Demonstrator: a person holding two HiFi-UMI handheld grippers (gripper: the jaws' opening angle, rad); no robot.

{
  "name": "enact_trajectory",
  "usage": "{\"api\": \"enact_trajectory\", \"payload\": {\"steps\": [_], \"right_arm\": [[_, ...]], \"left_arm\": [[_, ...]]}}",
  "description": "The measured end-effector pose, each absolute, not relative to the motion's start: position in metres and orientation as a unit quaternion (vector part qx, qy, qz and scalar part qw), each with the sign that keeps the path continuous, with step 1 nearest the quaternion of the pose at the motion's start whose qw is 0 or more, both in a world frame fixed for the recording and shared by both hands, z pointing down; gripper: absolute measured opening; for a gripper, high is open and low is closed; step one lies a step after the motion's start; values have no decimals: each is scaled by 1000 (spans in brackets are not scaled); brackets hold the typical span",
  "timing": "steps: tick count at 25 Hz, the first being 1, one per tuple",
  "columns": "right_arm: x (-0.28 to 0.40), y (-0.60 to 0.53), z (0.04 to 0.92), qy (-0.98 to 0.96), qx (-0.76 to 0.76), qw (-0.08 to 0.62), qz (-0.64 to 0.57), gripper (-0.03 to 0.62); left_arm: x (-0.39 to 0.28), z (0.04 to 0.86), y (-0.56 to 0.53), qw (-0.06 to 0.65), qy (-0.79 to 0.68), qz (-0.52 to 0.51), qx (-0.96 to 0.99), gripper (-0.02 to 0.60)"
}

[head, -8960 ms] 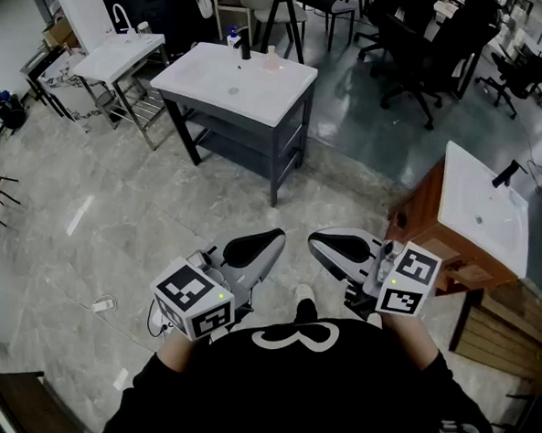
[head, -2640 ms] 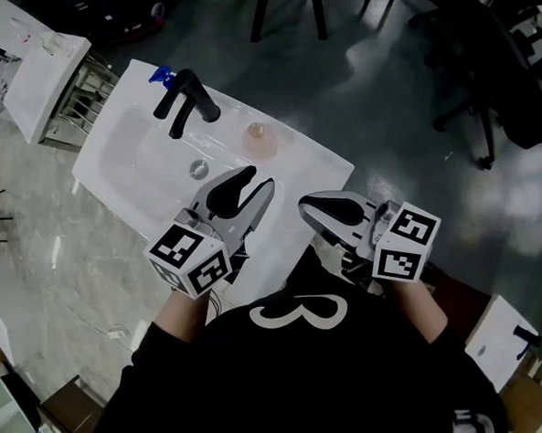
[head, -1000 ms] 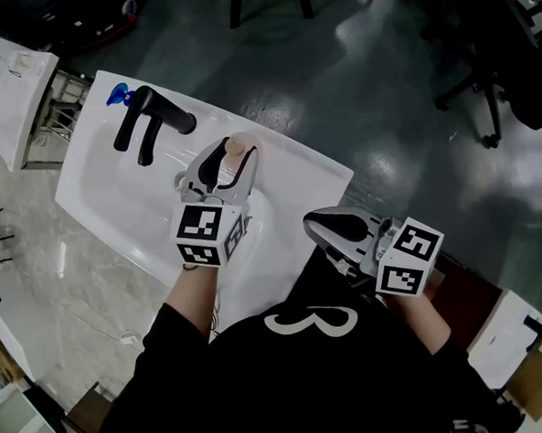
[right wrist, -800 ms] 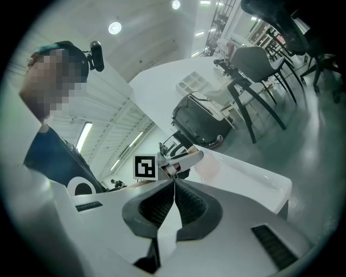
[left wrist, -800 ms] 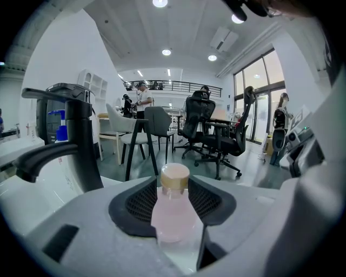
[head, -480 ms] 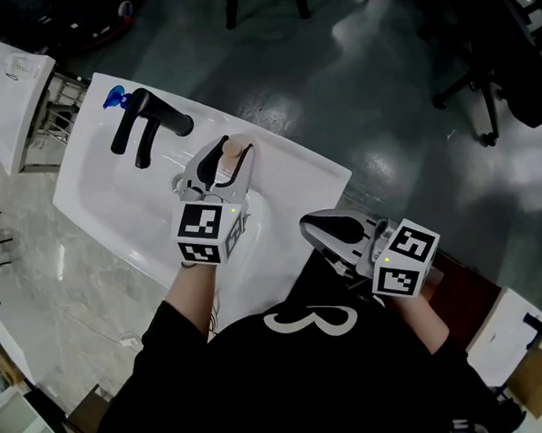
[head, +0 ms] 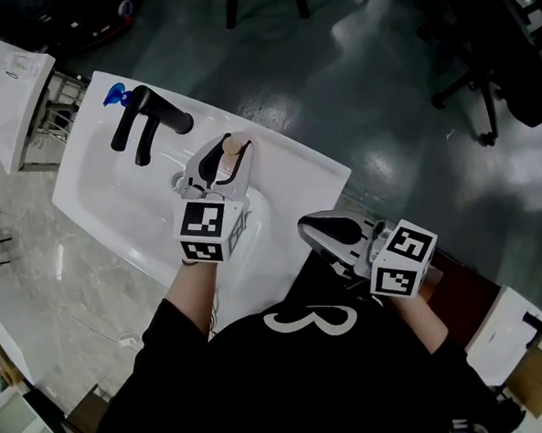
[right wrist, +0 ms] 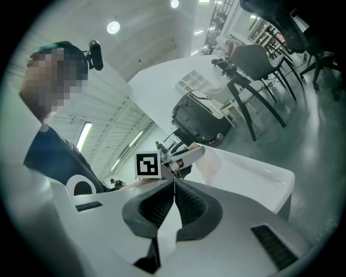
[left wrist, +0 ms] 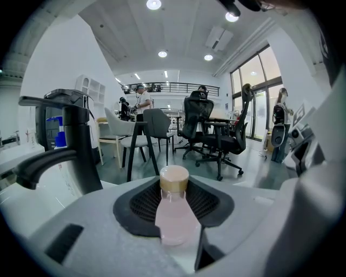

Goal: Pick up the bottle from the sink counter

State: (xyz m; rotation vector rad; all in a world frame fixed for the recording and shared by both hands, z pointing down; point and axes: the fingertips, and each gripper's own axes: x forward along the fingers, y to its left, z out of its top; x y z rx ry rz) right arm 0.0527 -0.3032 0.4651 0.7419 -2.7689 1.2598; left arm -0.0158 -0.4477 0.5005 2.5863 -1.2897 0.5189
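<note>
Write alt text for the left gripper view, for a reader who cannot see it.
The left gripper is closing its jaws round a tan-capped pink bottle that stands between them. A black faucet rises at the left, and office chairs stand in the room behind.

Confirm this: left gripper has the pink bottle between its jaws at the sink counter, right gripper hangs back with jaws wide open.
Not wide open: the right gripper view shows the right gripper with jaws together, empty. The rest stands: the left gripper has the pink bottle between its closing jaws at the sink counter, and the right gripper hangs back.
</note>
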Motion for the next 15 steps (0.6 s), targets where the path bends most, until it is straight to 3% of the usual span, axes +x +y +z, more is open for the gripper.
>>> {"api": "enact_trajectory", "payload": {"steps": [15], "right_arm": [[58, -288, 461, -883, 247, 1, 398, 14]], "left_arm": [[-22, 501, -442, 105, -452, 183, 867, 147]]}}
